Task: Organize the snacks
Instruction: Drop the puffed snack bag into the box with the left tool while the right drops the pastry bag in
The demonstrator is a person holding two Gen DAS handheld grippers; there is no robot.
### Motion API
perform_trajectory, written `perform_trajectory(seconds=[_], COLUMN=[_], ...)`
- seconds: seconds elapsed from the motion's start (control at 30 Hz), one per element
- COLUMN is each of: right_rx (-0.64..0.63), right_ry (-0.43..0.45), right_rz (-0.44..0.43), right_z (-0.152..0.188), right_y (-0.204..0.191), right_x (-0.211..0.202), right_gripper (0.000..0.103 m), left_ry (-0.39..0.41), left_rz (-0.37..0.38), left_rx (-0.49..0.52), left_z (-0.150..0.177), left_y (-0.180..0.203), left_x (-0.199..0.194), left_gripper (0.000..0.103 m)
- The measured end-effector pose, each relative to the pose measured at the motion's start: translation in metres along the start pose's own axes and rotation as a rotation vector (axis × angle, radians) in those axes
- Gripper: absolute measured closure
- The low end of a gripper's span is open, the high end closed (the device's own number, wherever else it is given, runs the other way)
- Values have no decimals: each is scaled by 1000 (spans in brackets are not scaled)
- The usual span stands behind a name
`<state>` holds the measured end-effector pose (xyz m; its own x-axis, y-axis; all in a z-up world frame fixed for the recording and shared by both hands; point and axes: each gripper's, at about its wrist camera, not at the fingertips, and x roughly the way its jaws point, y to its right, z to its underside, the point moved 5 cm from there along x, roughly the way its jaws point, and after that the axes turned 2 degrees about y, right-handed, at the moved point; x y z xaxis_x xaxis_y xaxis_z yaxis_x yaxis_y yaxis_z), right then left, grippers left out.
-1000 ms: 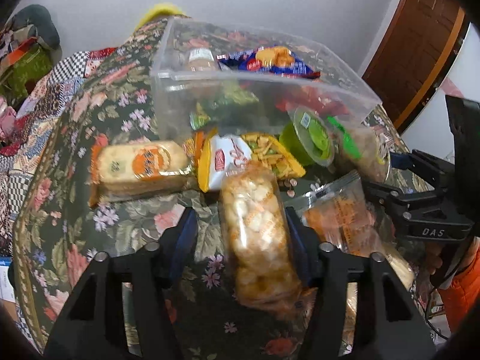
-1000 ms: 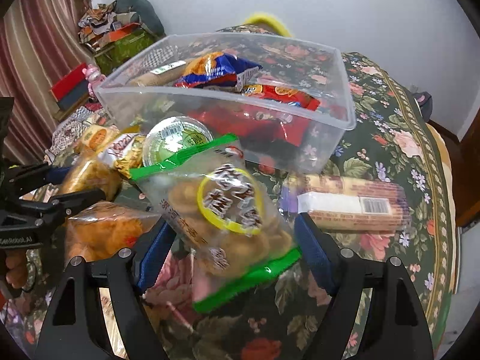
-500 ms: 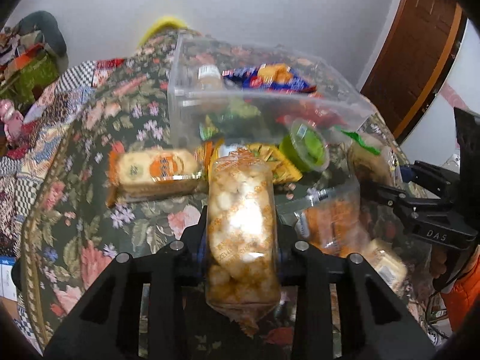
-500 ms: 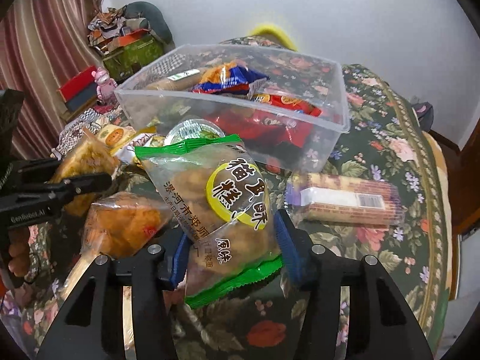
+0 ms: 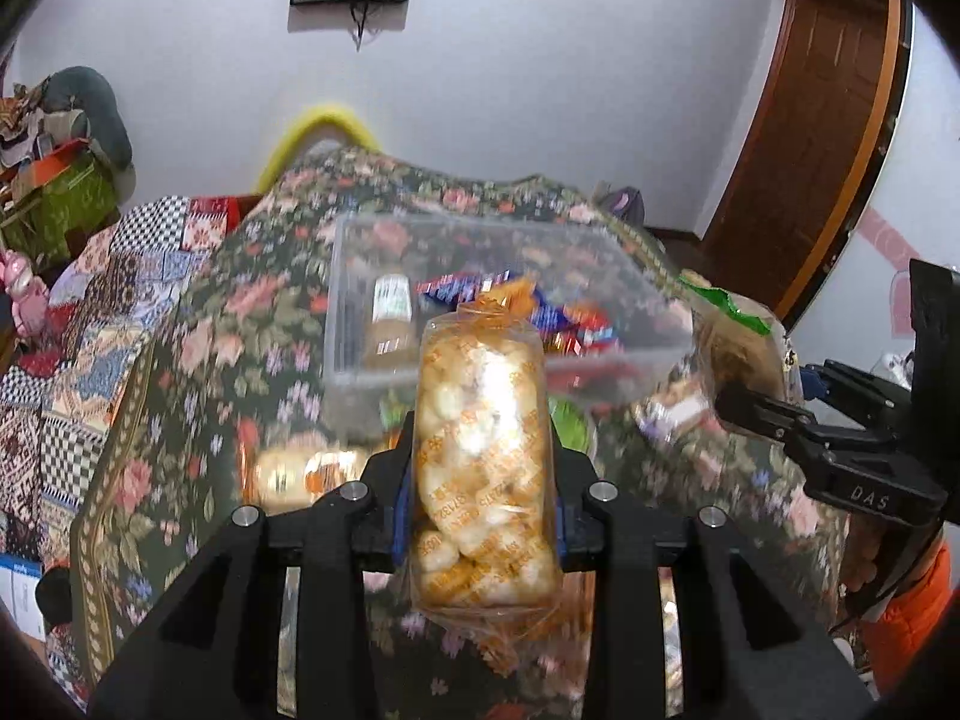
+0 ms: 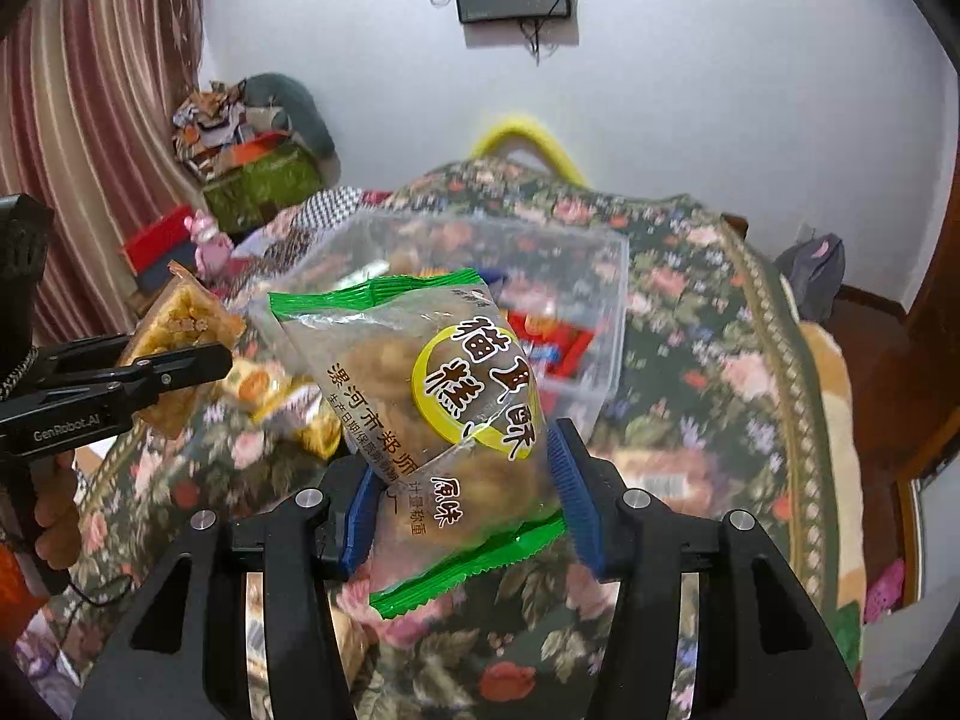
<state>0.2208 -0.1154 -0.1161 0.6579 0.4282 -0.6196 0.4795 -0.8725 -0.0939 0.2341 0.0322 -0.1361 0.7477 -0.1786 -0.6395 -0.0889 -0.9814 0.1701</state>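
Close wrist views, shared bin [image 5: 480,240]

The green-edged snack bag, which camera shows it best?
The right wrist view: the green-edged snack bag sits centred between the right gripper's blue fingers, its printed label readable. The left wrist view shows only its blurred top at the right edge, above that gripper's black fingers.

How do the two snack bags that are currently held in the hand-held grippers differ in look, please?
The puffed-snack bag is clear with orange print and an orange top; the green-edged bag has green sealed ends and a yellow ring with bold characters. The puffed-snack bag shows pale round puffs; the green-edged bag shows brown pieces. Both are see-through, clamped in a hand-held gripper and lifted off the floral tablecloth.
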Motion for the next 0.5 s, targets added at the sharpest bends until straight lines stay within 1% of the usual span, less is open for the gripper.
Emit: perform_trajectory(seconds=[0.17,0.3,0.5], right_rx=[-5,-4,13], right_ry=[31,40,6], right_rz=[17,29,41], right_z=[-20,-31,-40], right_y=[2,4,10], right_x=[4,10,36], right_gripper=[54,54,54], left_ry=[33,39,38], left_rz=[-10,-13,-34], left_rx=[12,8,1], left_z=[-26,-39,-55], left_y=[5,3,-1], left_x=[8,19,40], left_gripper=[69,69,69])
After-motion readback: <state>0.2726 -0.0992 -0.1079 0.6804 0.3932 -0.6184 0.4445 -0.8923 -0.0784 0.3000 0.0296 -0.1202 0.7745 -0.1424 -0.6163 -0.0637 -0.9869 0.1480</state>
